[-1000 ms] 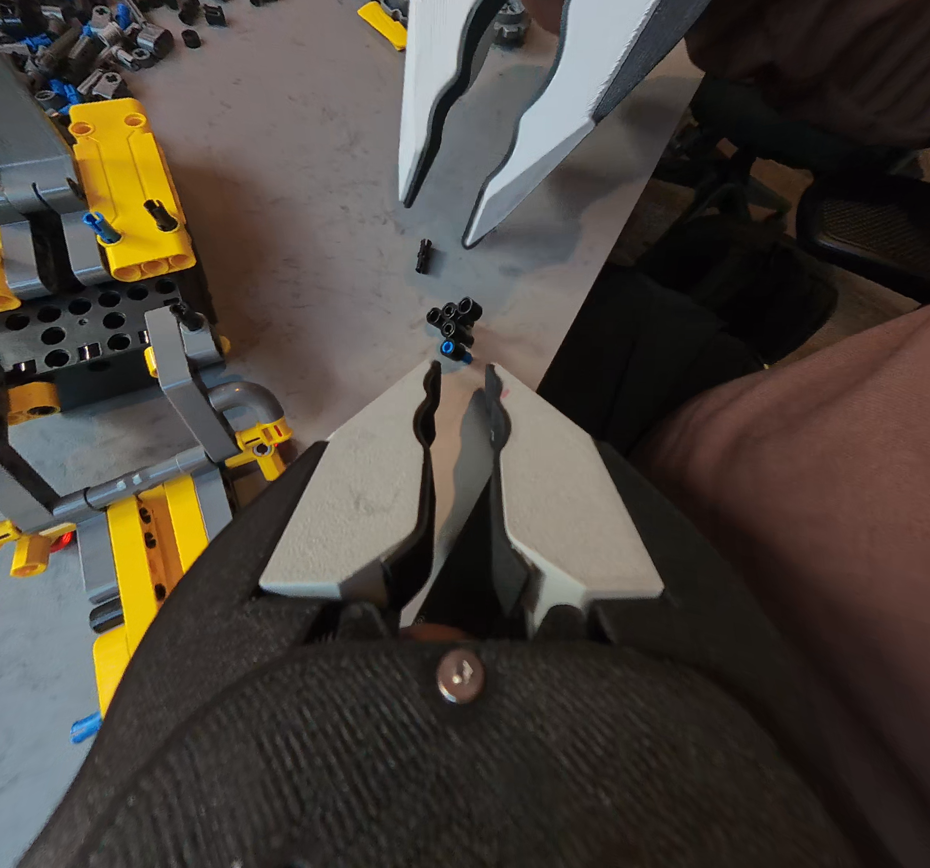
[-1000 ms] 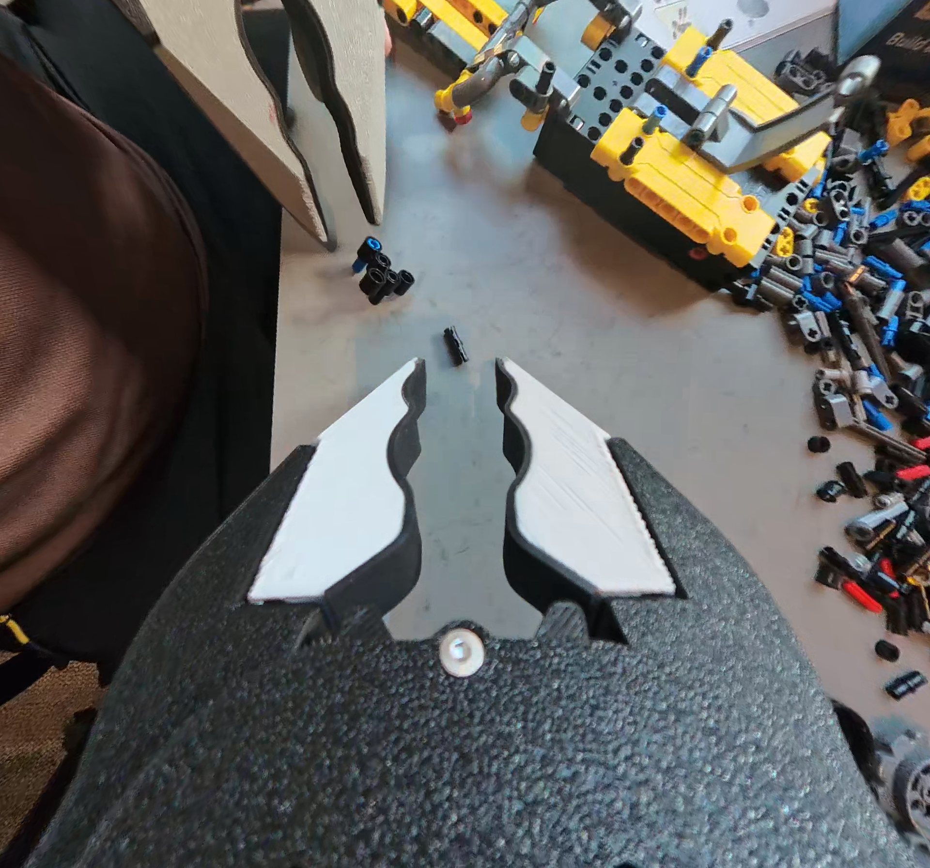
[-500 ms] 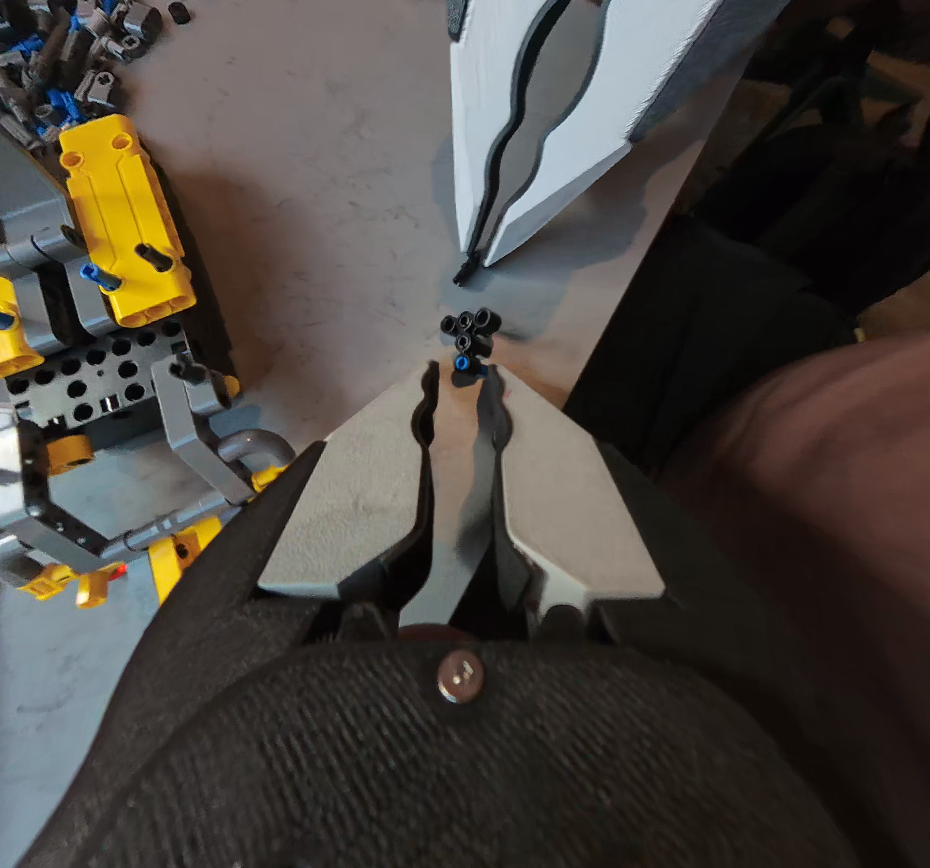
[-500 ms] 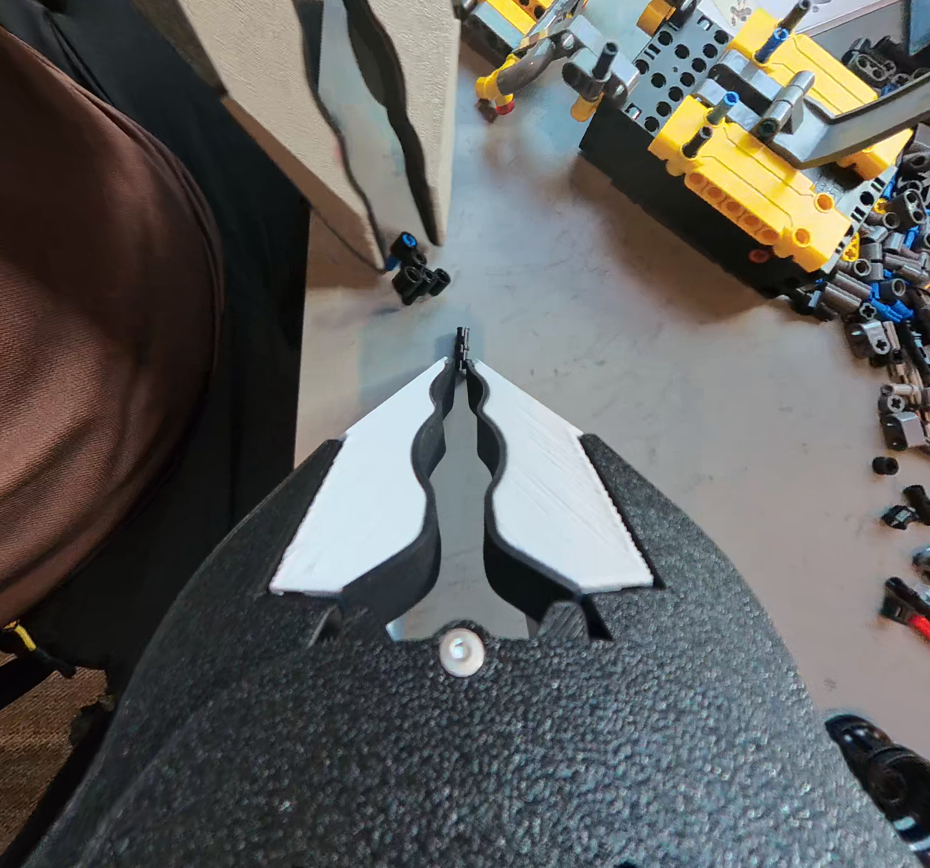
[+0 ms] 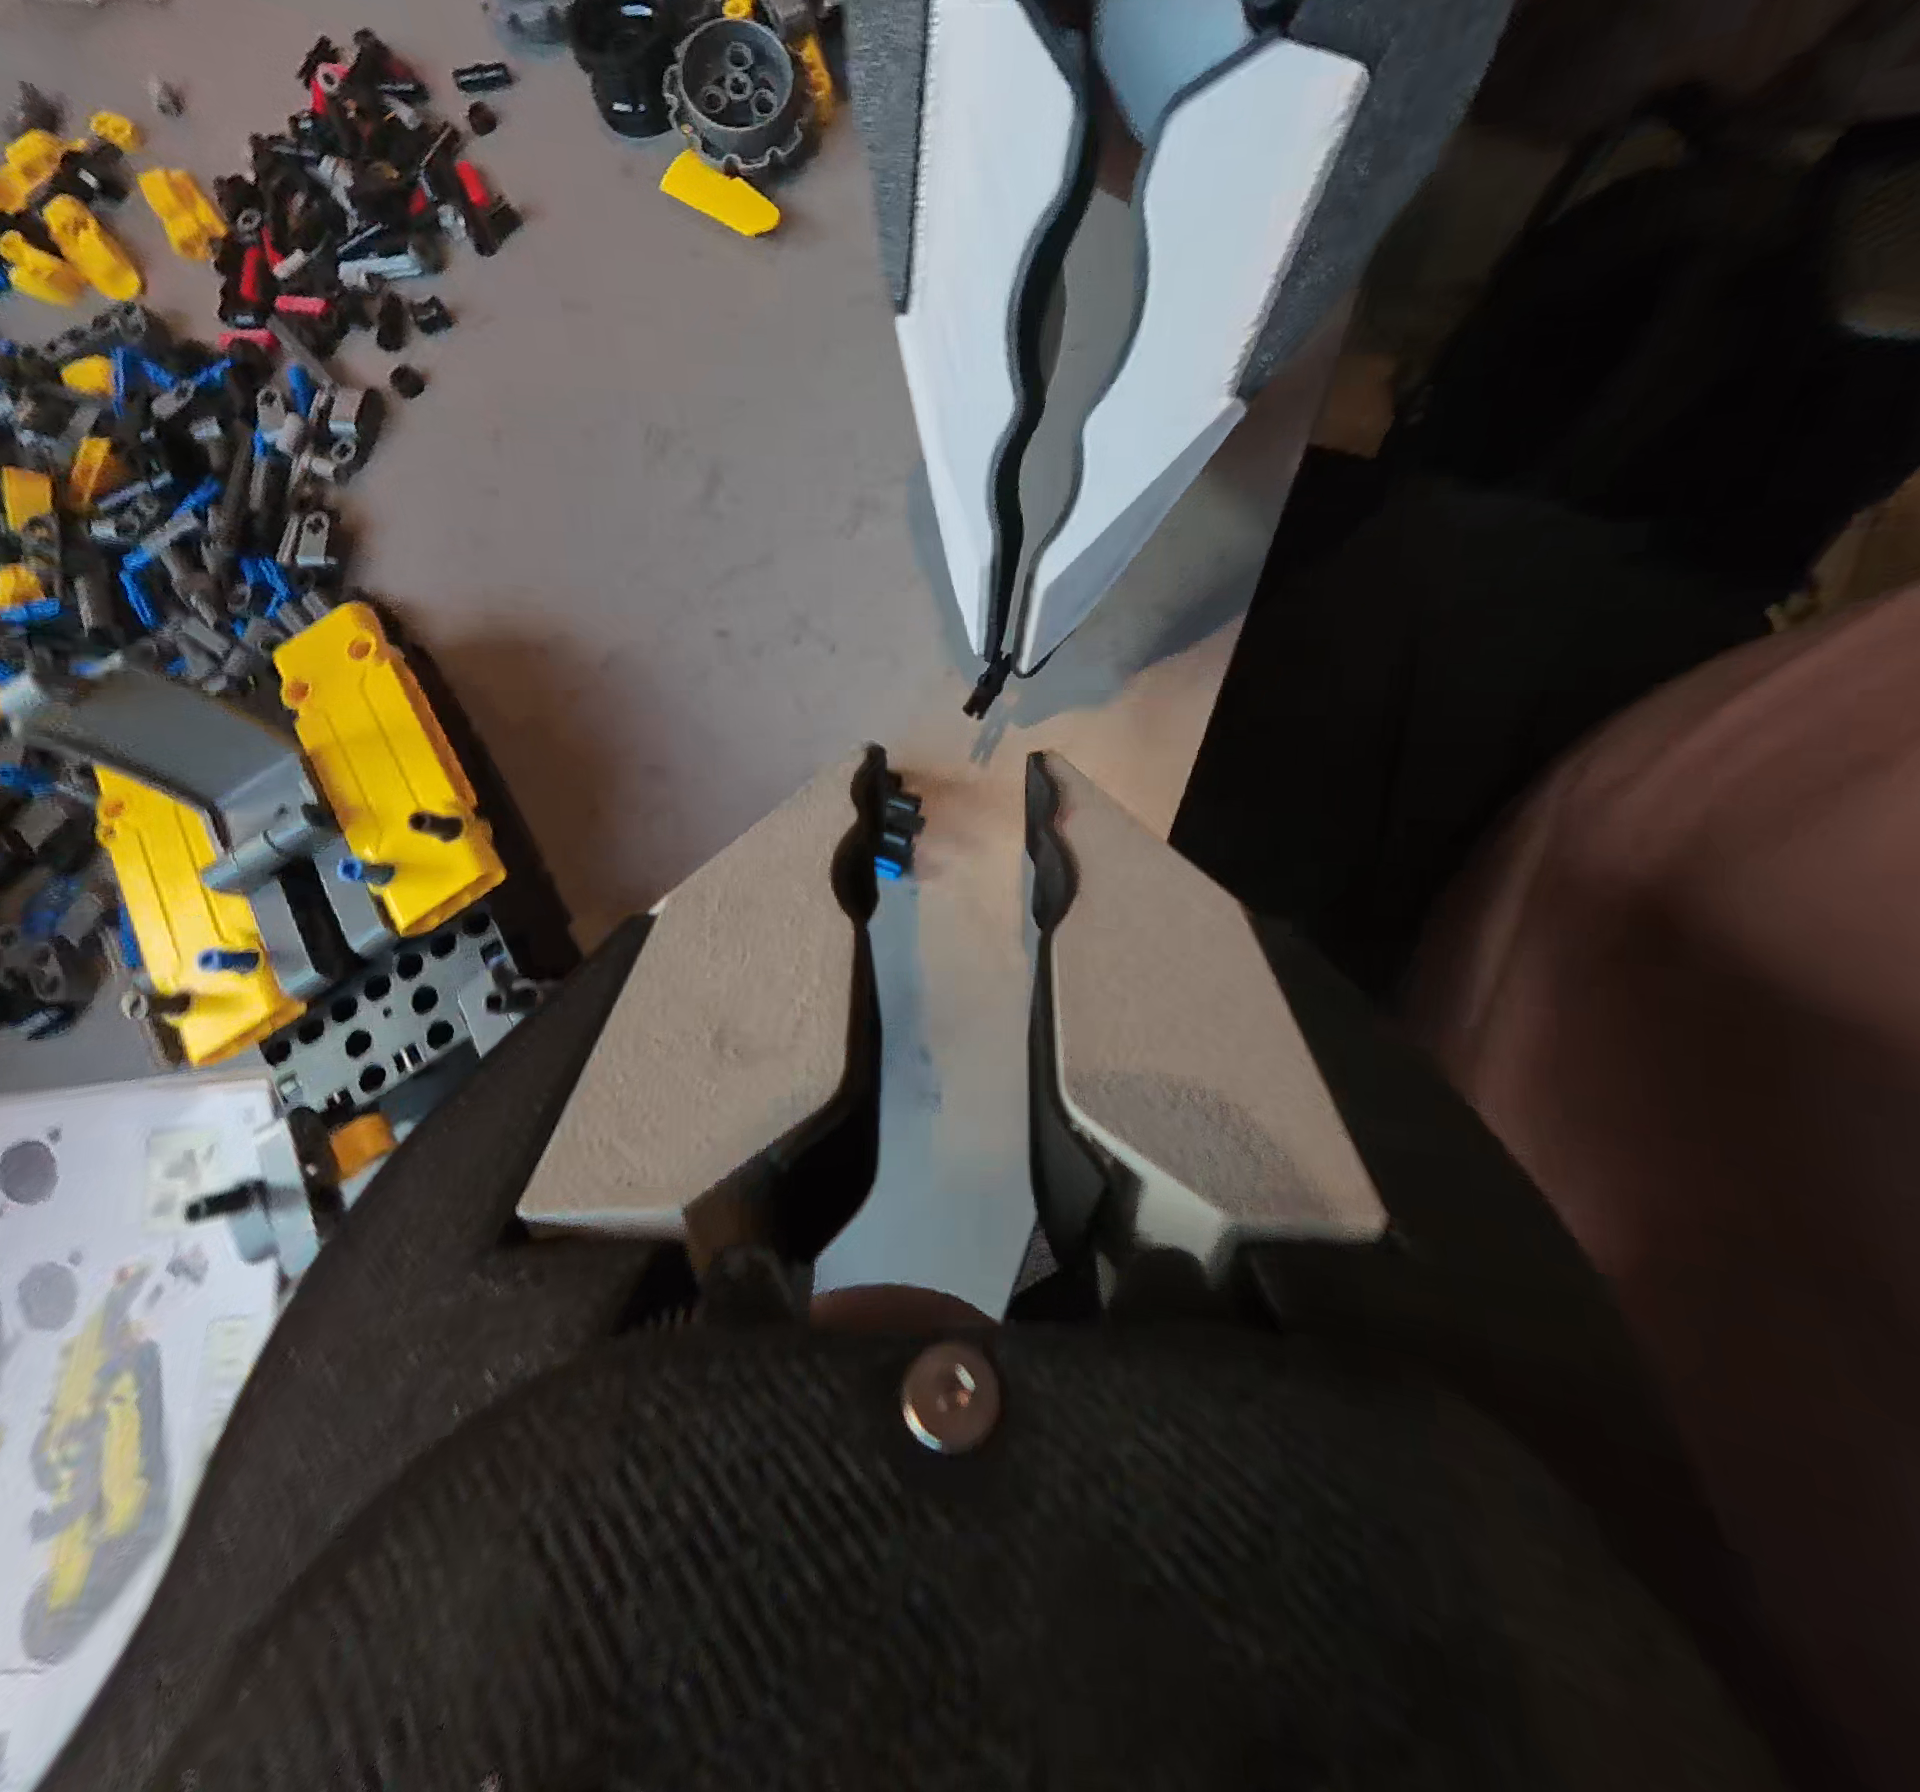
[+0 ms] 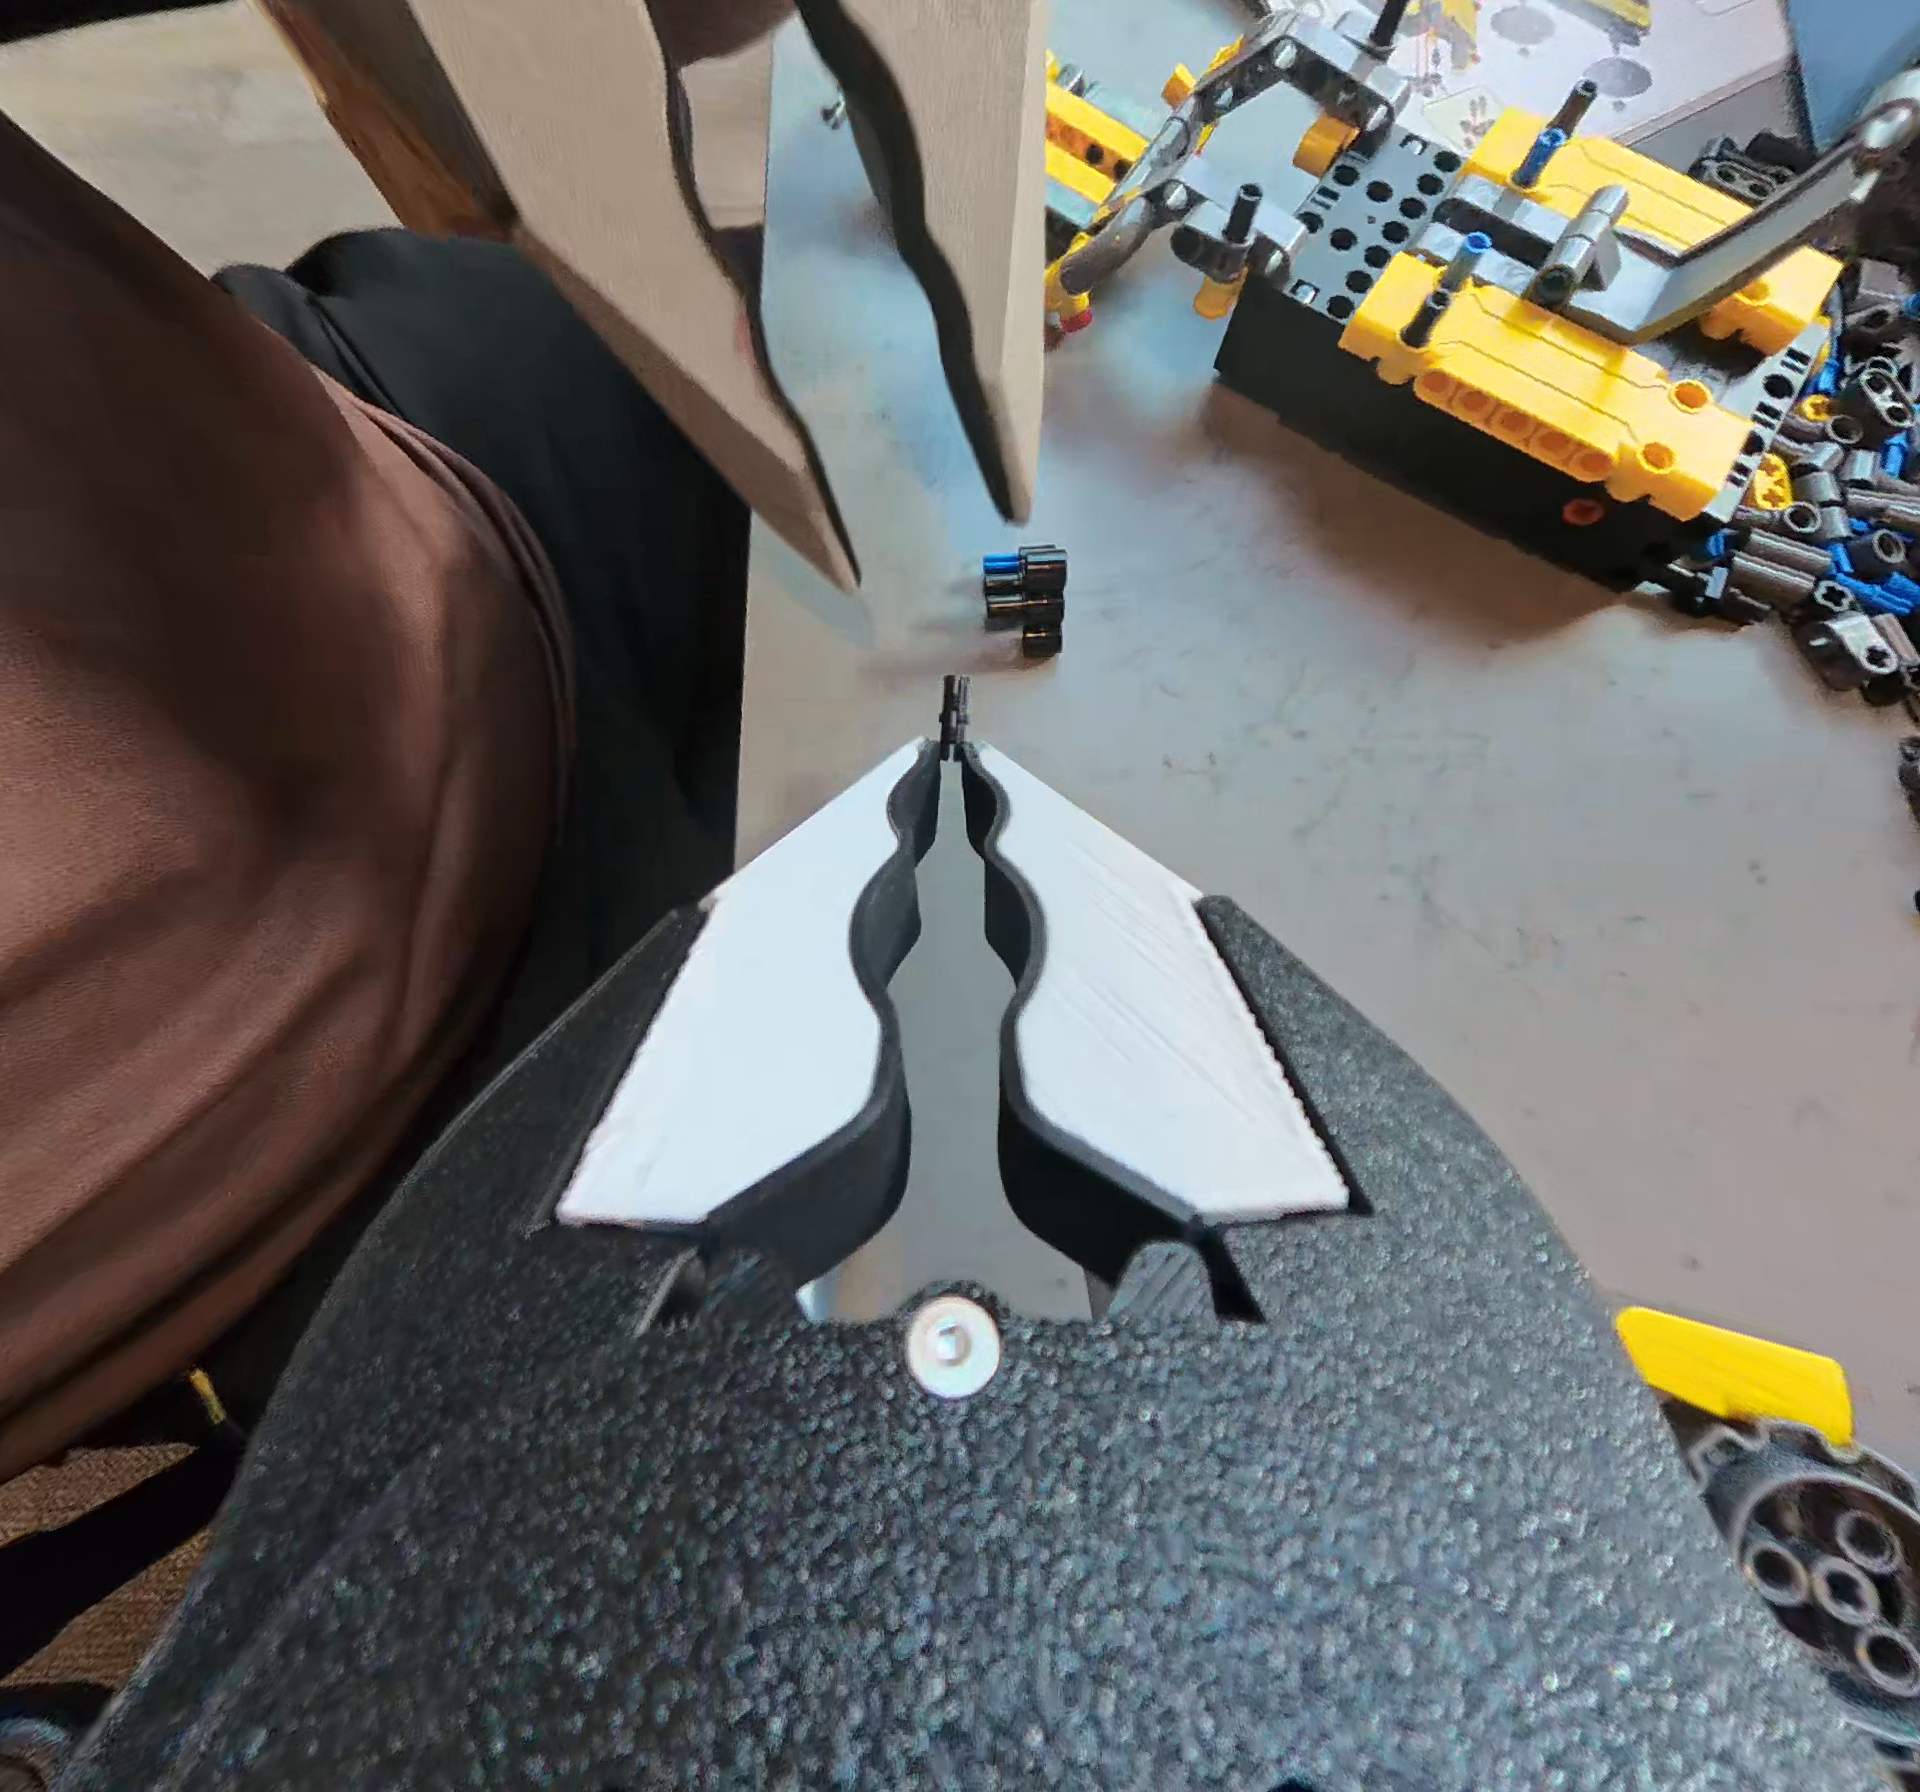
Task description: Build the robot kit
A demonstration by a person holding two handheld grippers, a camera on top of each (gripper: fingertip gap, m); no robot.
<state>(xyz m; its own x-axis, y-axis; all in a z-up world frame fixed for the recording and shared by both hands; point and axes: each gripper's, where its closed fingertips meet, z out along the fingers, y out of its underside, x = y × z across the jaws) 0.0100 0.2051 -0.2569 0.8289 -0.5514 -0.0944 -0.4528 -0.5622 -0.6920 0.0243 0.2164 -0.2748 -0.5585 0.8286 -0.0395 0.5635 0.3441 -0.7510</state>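
Now the small black plastic connector pin (image 6: 954, 703) juts from the pinched tips of the right gripper (image 6: 948, 753), above the grey tabletop (image 6: 1351, 807). Just beyond lies a black clustered connector piece with a blue pin (image 6: 1023, 597). The left gripper (image 5: 951, 774), narrower half a second ago, gapes wide around that cluster. A yellow-and-grey brick model (image 6: 1507, 308) stands farther off.

Soft, warm daylight casts faint shadows on the counter (image 5: 665, 495); wide-angle bending and motion blur smear the edges.
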